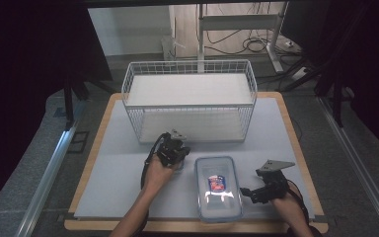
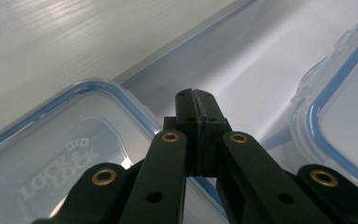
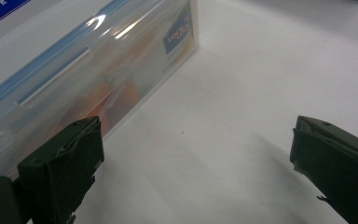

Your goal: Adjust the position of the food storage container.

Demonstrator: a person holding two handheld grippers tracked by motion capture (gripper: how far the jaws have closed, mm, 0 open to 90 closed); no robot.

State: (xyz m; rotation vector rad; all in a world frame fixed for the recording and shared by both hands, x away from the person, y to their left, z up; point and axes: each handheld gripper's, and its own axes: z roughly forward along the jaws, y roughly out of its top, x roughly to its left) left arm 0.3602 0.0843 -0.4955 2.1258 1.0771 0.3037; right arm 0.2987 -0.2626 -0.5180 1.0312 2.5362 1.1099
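The left gripper (image 1: 173, 148) is sitting just left of the clear lidded container (image 1: 218, 187), between it and the near edge of the white wire basket (image 1: 189, 98). Its jaws are clenched tight against each other with nothing between them, as the left gripper view is showing. In that same view the left gripper (image 2: 196, 109) is hovering above a second clear blue-rimmed lid (image 2: 70, 144), with a corner of another blue-rimmed lid (image 2: 340, 98) lying off to the right.

The container is lying on the grey mat of the desk (image 1: 128, 173), toward the near edge and a little right of centre, its lid on and a red and blue label showing through the top.

The right gripper (image 1: 256, 191) is resting just right of the container, pointing at its side. In the right gripper view the right gripper (image 3: 191, 154) is standing with jaws released and spread wide; the container's side wall (image 3: 88, 70) is just beside one jaw, though I cannot tell whether they are touching, and only bare mat is lying between the jaws.
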